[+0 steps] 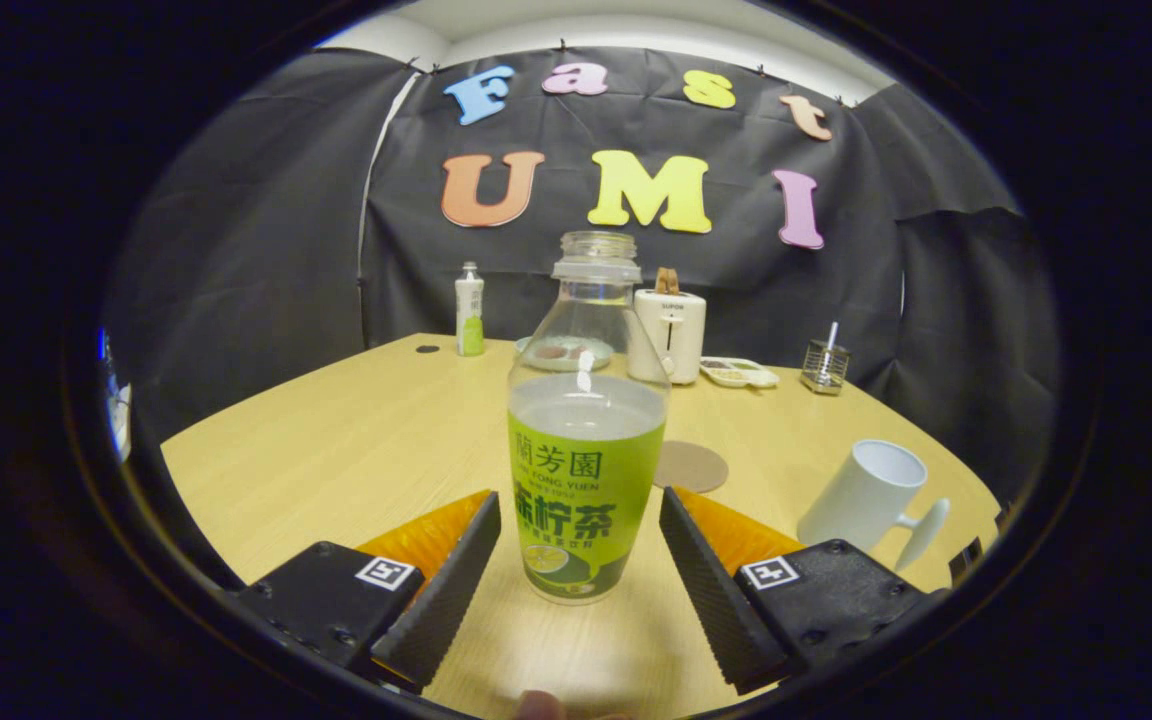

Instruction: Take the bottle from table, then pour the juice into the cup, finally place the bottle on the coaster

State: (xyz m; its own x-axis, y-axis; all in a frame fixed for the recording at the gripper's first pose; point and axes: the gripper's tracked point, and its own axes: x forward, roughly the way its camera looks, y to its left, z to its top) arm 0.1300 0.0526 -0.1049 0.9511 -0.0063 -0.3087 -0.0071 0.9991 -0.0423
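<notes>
An uncapped clear bottle point(584, 440) with a green label and pale juice stands upright on the wooden table point(356, 440). It sits between the fingers of my gripper point(581, 525), which is open, with a gap on each side of the bottle. A round brown coaster point(690, 466) lies on the table just beyond the bottle, a little to its right. A white cup point(866, 495) with its handle toward me stands to the right, beyond the right finger.
At the table's far side stand a small white and green bottle point(469, 310), a white toaster point(671, 333), a plate point(564, 352) behind the bottle, a small tray point(739, 372) and a wire holder point(823, 366). Black cloth walls close the booth.
</notes>
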